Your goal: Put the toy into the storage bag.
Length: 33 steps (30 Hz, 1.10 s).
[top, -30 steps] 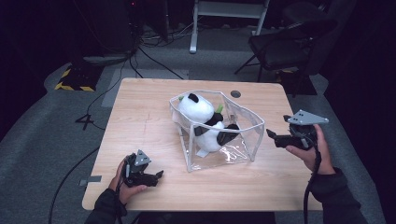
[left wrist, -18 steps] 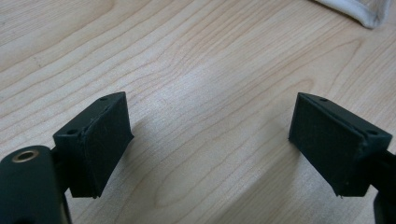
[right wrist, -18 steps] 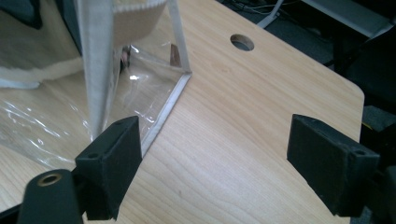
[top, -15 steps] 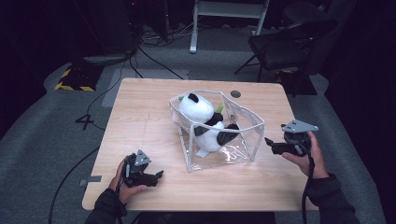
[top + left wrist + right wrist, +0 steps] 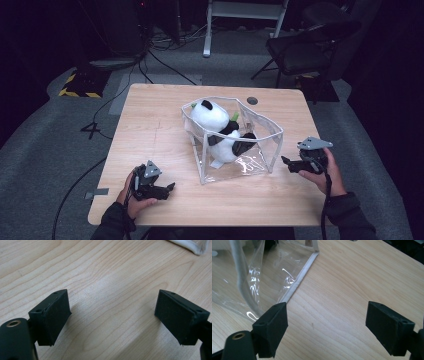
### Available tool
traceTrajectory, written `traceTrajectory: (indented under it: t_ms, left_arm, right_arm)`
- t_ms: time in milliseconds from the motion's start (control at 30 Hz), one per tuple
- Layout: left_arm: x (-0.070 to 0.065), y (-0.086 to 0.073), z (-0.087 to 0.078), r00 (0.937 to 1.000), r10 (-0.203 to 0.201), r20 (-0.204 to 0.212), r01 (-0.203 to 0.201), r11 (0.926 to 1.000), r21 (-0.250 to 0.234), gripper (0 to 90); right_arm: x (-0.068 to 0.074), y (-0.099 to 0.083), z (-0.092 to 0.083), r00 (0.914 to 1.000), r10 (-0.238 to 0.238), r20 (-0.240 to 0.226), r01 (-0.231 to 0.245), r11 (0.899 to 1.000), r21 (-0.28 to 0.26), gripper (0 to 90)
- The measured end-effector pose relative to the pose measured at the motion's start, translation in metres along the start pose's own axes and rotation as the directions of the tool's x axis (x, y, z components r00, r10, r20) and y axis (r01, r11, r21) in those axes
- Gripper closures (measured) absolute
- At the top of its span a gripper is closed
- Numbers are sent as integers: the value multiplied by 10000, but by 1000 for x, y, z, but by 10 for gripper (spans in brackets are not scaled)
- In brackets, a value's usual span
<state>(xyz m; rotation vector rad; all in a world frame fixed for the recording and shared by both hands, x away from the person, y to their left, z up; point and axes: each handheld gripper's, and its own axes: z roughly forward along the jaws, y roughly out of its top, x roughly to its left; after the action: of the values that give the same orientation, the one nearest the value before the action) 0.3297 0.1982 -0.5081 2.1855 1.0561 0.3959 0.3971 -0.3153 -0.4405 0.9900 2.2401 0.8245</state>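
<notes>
- A light wooden desk (image 5: 150,130) stands on grey carpet in a dark room, with cables and a black chair (image 5: 305,47) beyond its far edge.
- A clear plastic bag (image 5: 260,132) with white piping sits open-topped near the middle of the desk, a little toward the right edge. In the right gripper view its bottom seam (image 5: 298,281) lies flat on the wood.
- A stuffed panda (image 5: 220,130), white with black limbs and ears, lies inside the bag, its head toward the desk's far edge. A small green piece shows beside it.
- The right gripper (image 5: 286,163), held in a hand near the desk's right edge, points at the bag's near right corner, just beside it. Its jaws stand wide apart with only bare wood between them.
- The left gripper (image 5: 169,188) rests in a hand near the desk's front left corner, well apart from the bag. Its jaws are spread wide too, over bare wood, gripping nothing.
- A small dark round grommet (image 5: 252,100) is set in the desk near the far edge, behind the bag.
</notes>
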Motion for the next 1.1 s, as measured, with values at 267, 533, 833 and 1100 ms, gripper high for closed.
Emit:
traceTrajectory:
  t_ms: [267, 533, 833, 1100]
  left_arm:
    - [0, 0, 0, 10000, -11, 3, 11, 10000, 0, 131]
    - [0, 0, 0, 10000, -1, -3, 1, 10000, 2, 131]
    - [0, 0, 0, 10000, -9, 0, 9, 10000, 1, 131]
    - [0, 0, 0, 10000, -1, -3, 1, 10000, 3, 131]
  right_arm:
    - [4, -15, 9, 9998, 2, -222, 7, 9993, 378, 182]
    - [7, -31, 12, 9985, 140, -521, -112, 9985, 544, 182]
    - [5, -49, 10, 9962, 440, -749, -399, 9977, 547, 184]
    - [3, -64, 6, 9925, 721, -983, -678, 9966, 464, 184]
